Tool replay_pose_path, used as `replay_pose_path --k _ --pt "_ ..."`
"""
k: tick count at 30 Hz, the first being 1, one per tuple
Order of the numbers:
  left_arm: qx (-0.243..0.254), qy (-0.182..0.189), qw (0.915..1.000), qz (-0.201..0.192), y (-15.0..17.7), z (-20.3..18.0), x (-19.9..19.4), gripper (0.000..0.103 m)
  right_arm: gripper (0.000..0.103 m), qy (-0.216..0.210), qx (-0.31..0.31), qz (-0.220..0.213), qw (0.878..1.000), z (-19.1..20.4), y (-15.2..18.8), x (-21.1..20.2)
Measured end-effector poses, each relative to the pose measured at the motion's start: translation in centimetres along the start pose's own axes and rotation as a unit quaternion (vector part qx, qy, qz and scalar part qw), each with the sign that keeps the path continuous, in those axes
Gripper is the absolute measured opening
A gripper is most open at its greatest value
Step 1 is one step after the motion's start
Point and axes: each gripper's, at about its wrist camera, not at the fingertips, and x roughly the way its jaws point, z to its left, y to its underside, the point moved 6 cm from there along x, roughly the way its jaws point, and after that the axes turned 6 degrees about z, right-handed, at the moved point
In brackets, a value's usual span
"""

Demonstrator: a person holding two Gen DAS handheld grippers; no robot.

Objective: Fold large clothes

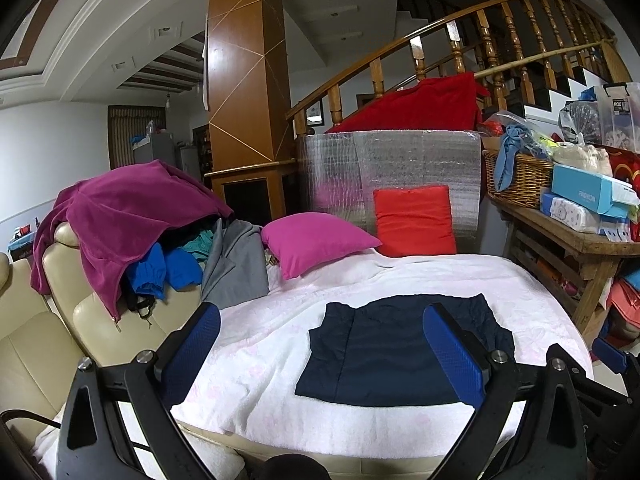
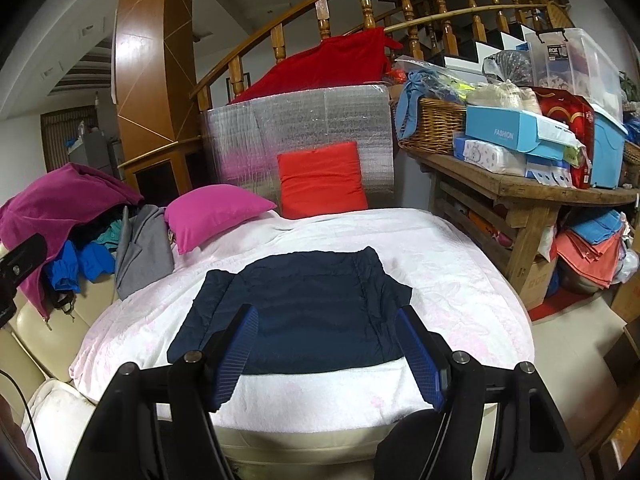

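Note:
A dark navy garment lies folded into a flat rectangle on the pale pink blanket. My left gripper hovers open over the garment's near left side, with nothing between its blue pads. My right gripper stands open above the garment's near edge, also holding nothing. A heap of unfolded clothes, topped by a magenta fleece over blue and grey pieces, rests on the cream sofa at the left.
A magenta pillow and a red cushion sit at the blanket's far end against a silver foil panel. A cluttered wooden table stands at the right. The cream sofa borders the left.

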Motion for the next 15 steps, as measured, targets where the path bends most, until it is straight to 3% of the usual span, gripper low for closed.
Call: replay_pose_path --k 15 --pt "-0.005 -0.003 1.0000 0.002 0.13 0.53 0.07 0.101 0.074 -0.002 -0.002 0.004 1.000 0.45 0.09 0.29"
